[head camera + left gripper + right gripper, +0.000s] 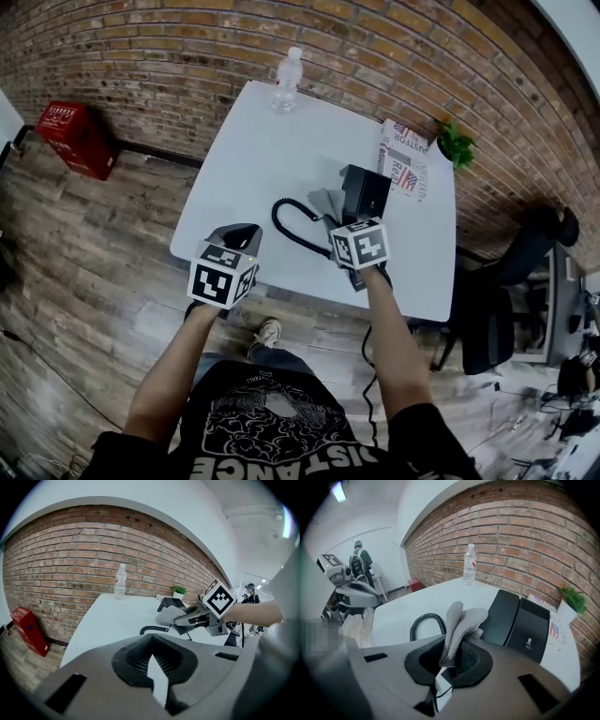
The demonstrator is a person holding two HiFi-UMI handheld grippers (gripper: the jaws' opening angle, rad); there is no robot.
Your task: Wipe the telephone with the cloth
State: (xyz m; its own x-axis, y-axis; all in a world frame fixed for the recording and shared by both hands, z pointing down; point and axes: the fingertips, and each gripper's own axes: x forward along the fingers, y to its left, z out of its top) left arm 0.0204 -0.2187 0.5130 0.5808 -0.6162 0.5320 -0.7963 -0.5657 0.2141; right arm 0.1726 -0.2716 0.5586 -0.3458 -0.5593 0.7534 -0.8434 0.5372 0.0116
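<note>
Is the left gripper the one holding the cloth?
No, the cloth is pinched in the right gripper's jaws, while nothing sits between the left gripper's jaws.

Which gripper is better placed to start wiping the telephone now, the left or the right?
Right. The right gripper holds the cloth just beside the telephone. The left gripper is empty and farther from it.
</note>
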